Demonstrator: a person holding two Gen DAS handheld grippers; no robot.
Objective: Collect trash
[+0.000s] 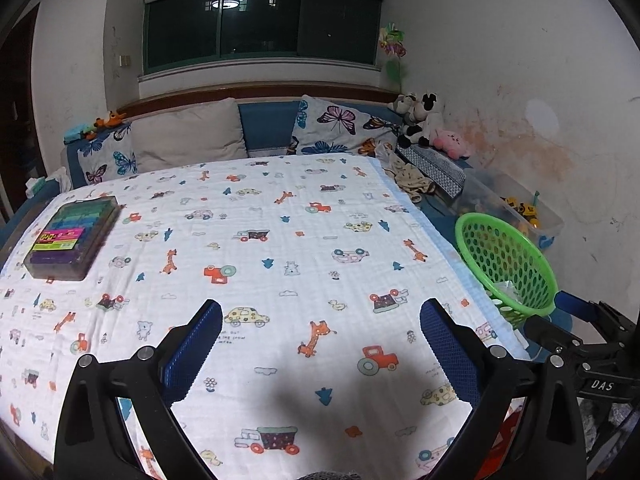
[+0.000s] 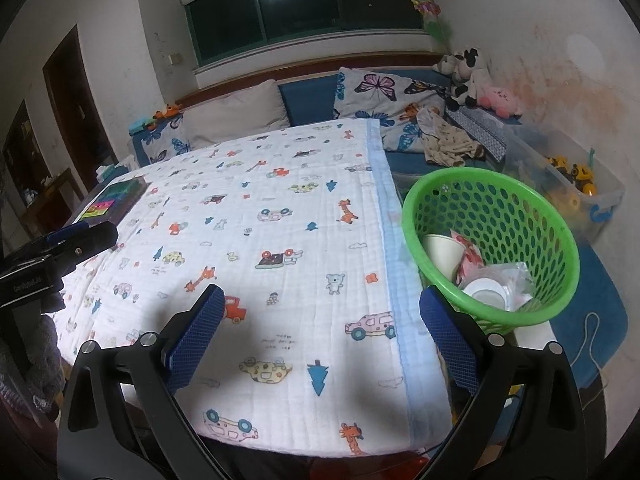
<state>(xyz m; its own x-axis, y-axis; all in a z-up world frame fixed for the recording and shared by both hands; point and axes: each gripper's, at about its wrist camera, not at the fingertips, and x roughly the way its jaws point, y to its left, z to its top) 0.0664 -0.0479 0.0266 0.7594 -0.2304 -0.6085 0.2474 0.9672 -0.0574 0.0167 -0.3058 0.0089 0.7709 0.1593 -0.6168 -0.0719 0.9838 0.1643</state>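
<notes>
A green perforated basket (image 2: 500,204) stands at the right edge of the table, tilted toward me. It holds a paper cup (image 2: 442,254), a red-and-white wrapper (image 2: 470,262), a white lid (image 2: 486,292) and clear plastic (image 2: 516,276). The basket also shows in the left wrist view (image 1: 504,260). My right gripper (image 2: 320,336) is open and empty, just left of the basket over the cloth. My left gripper (image 1: 320,352) is open and empty over the middle of the cloth. The other gripper shows at the edge of each view.
A white cloth with cartoon cars and giraffes (image 1: 256,248) covers the table. A box of coloured pieces (image 1: 72,236) lies at its far left. Behind are a sofa with butterfly pillows (image 1: 340,128), plush toys (image 1: 420,120) and a clear toy bin (image 2: 572,184).
</notes>
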